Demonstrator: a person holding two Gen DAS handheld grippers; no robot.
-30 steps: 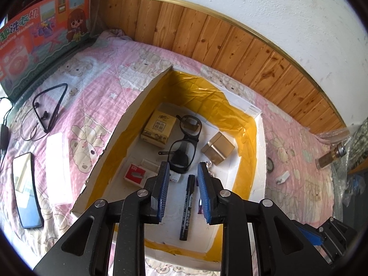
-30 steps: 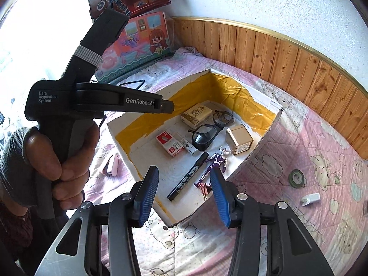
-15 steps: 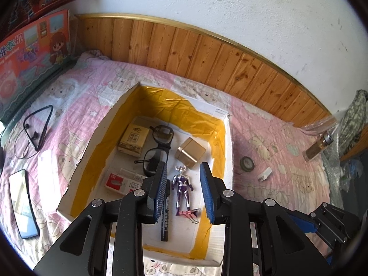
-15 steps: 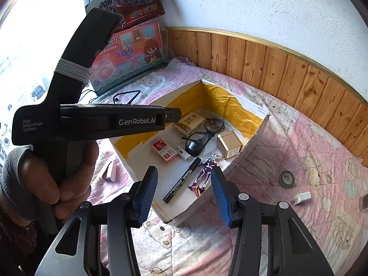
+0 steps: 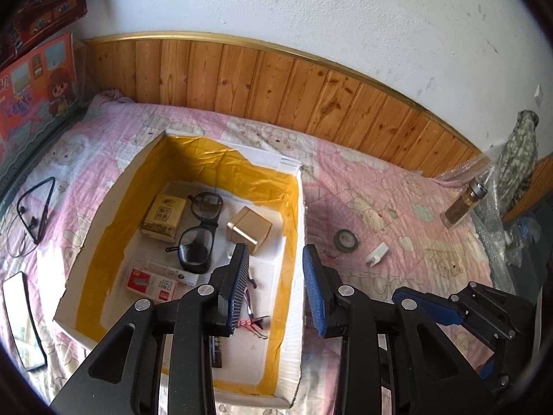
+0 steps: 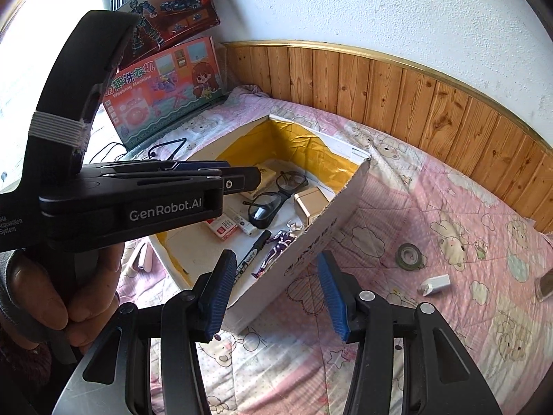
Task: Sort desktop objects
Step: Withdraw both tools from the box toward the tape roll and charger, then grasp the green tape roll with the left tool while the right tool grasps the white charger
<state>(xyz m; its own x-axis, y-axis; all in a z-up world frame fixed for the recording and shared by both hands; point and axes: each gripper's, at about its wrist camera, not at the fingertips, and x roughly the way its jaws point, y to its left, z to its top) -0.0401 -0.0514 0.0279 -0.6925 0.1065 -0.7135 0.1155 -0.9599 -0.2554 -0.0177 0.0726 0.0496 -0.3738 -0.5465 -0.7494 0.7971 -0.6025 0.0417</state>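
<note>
Over the box's right wall hangs the left claw (image 5: pixel 276 283), its jaws opening with nothing gripped between them; only the wall's rim and a strip of box floor show in the gap. The right claw (image 6: pixel 274 292) hovers over the box's near corner, jaws moderately apart, not quite steady, and also empty. A hand (image 6: pixel 58 297) in a grey sleeve grips the left claw's handle.

The box (image 5: pixel 297 228) is white card lined with yellow tape and sits on a bed under a pink quilt (image 5: pixel 397 186). Inside it lie the sorted things: a yellow carton (image 5: pixel 164 212) at the far left, black glasses (image 5: pixel 200 230) just beside it, a gold tin (image 5: pixel 249 228) to the right of the glasses, a red-and-white pack (image 5: pixel 150 283) nearer, a black marker (image 6: pixel 254 252) and a purple figure (image 6: pixel 278 245) side by side toward the near end.

Outside the box, on the quilt to its right, lie a tape roll (image 5: pixel 345 239) and a small white plug (image 5: pixel 377 254), near each other, and well beyond them stands a brown bottle (image 5: pixel 463 204). Left of the box lie a black neckband earphone (image 5: pixel 36 207) and a phone (image 5: pixel 22 321). Two toy boxes (image 6: pixel 166 83) lean against the wall.
</note>
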